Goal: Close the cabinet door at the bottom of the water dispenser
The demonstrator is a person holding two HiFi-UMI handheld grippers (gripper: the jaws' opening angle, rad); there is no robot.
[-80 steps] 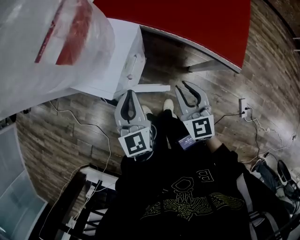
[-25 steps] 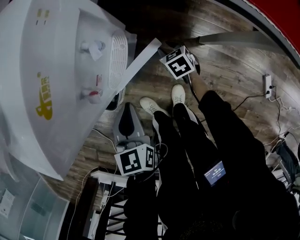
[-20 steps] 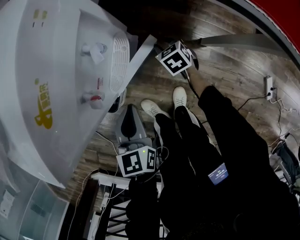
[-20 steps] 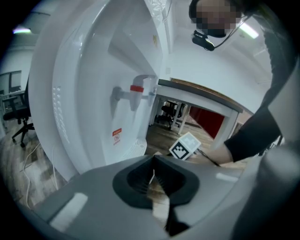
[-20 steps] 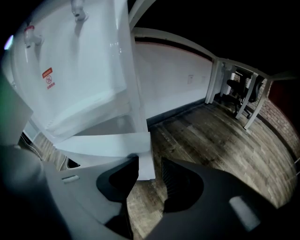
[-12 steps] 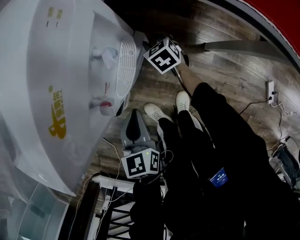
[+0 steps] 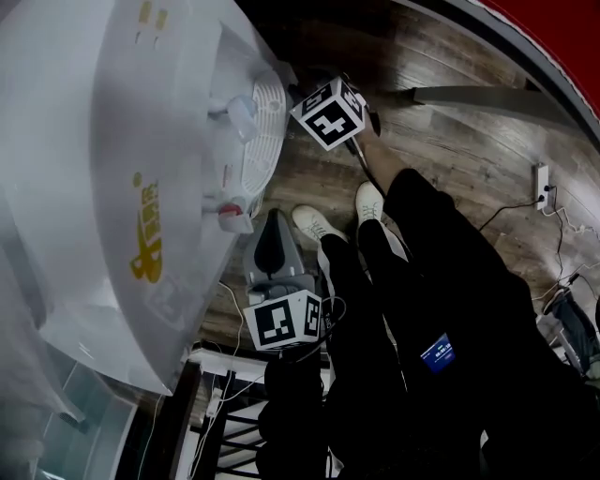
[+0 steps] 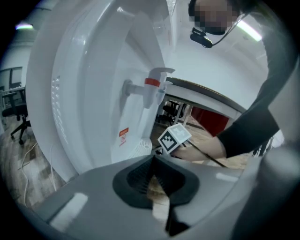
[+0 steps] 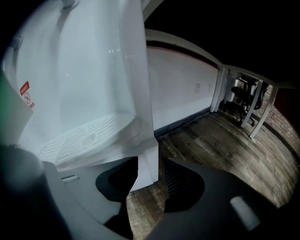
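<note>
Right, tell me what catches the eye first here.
The big white water dispenser fills the head view's left. The right gripper is beside it; its jaws have just been opening, with the edge of the cabinet door between them. The left gripper hangs shut nearby.

Wood floor (image 7: 450, 159), pwr strip (image 7: 541, 181) w/ cables, red tabletop (image 7: 567, 23)

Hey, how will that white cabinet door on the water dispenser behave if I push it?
The cabinet door looks thin and flat, so probably stiff, light, swinging easily. Its glossy face may be slippery. The tall water dispenser might rock under a hard shove.
</note>
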